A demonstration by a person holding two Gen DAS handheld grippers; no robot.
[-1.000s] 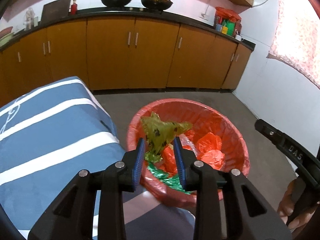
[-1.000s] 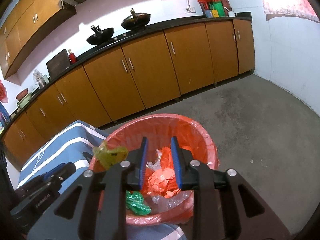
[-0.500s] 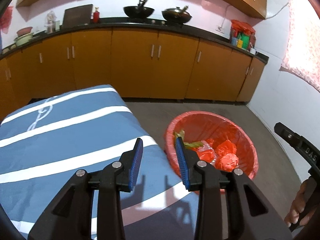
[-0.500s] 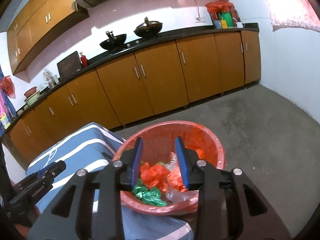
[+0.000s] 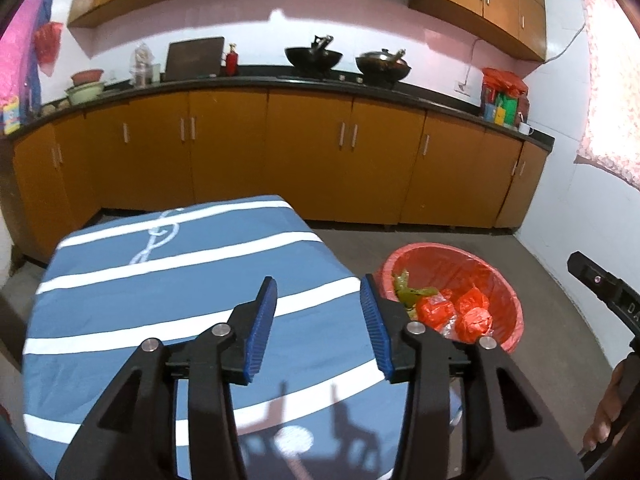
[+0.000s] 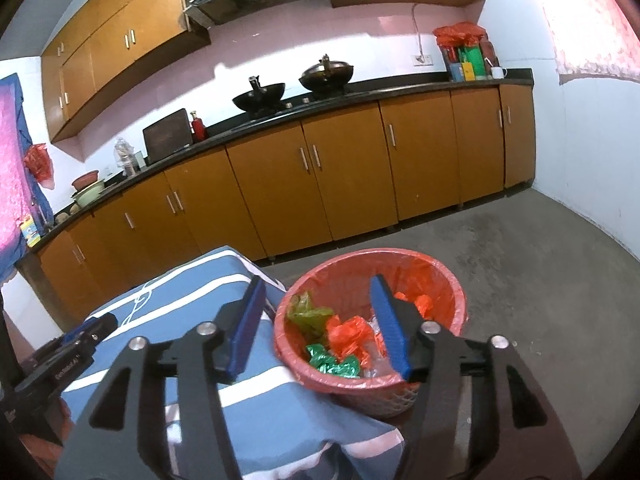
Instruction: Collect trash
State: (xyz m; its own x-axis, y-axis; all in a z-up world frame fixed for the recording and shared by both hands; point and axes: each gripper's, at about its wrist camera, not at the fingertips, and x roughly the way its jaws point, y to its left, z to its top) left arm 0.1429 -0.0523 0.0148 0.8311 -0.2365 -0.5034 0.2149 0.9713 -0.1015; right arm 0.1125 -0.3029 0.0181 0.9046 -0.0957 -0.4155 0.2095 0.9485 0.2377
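Observation:
A round bin with a red liner [image 5: 504, 280] [image 6: 440, 280] stands on the floor right of the table. Inside lie a yellow-green wrapper [image 5: 408, 290] [image 6: 306, 312], crumpled red bags [image 5: 474, 316] [image 6: 346, 330] and a green foil scrap [image 6: 332, 362]. My left gripper [image 5: 318, 300] hovers over the striped cloth, its jaws opening with nothing between them. Above the table edge and the bin's near rim, my right gripper [image 6: 318, 300] has its jaws opening too, empty. The other tool shows at the right edge of the left wrist view and at the lower left of the right wrist view.
A blue cloth with white stripes [image 5: 180, 280] [image 6: 192, 292] covers the table. Orange cabinets [image 5: 304, 152] under a black counter run along the back wall, with two woks [image 5: 314, 56] on the hob. Grey concrete floor [image 6: 540, 280] spreads to the right of the bin. A hand [image 5: 608, 412] grips the right tool.
Both grippers pulled back and up from over the bin to above the table. The left one let the yellow-green wrapper drop into the bin. Both pairs of jaws widened.

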